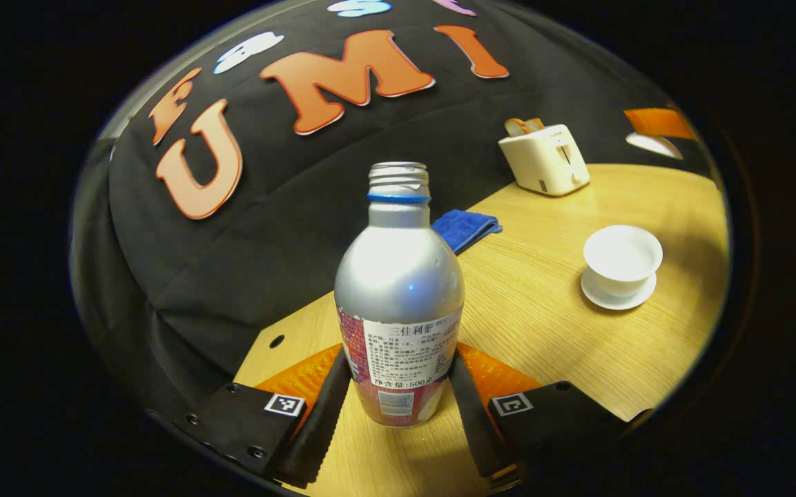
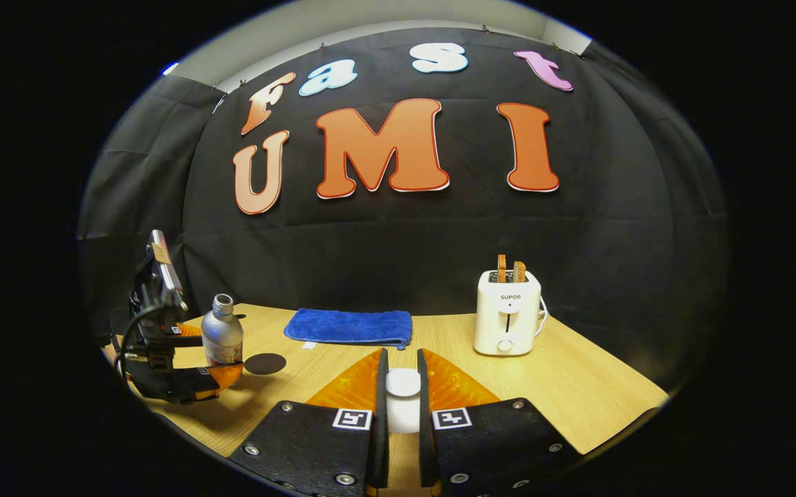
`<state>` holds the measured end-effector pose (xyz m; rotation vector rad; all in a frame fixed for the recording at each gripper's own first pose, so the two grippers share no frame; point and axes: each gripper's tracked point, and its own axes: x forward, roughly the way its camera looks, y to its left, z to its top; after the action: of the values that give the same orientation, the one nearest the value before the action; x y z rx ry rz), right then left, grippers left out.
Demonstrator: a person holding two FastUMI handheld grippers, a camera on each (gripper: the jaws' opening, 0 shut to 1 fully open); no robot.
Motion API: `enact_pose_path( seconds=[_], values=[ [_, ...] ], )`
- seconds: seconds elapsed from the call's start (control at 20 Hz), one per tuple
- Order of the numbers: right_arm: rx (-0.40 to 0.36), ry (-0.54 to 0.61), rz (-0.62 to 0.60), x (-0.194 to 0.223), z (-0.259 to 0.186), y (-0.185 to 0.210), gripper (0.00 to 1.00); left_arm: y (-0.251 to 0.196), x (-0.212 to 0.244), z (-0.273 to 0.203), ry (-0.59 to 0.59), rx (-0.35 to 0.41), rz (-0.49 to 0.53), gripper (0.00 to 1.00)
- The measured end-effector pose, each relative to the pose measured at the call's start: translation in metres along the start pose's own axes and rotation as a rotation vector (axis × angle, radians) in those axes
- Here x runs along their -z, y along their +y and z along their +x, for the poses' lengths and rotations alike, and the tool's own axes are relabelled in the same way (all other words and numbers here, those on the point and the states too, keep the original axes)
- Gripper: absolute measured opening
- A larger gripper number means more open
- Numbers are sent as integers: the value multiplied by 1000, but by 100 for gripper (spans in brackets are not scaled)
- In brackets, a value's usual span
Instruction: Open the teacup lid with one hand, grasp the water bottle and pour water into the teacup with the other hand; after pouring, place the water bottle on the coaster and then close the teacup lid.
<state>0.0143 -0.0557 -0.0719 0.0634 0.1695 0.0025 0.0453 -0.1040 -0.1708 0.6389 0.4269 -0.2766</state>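
While the lid (image 2: 403, 382) is pinched by the right gripper (image 2: 402, 386), the water bottle (image 1: 398, 297) is straddled, ungripped, by the left gripper's (image 1: 398, 400) open fingers; closing is needed next.

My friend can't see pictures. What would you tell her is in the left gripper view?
A silver water bottle with no cap stands on a wooden table, between the left gripper's two fingers, which sit close at its sides. Off to the right is an open white teacup on a saucer; a blue cloth and a toaster lie farther back.
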Motion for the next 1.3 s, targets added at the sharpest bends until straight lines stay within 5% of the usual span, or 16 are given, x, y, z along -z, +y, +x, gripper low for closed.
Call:
enact_pose_path(
  seconds=[0.7, 1.3],
  values=[
    [56, -24, 35, -2, -20, -52, 18, -72, -23, -24, -42, 84, 588, 82],
    [61, -23, 43, 1, -27, -68, 18, -55, -34, -25, -20, 86, 991, 82]
  ],
)
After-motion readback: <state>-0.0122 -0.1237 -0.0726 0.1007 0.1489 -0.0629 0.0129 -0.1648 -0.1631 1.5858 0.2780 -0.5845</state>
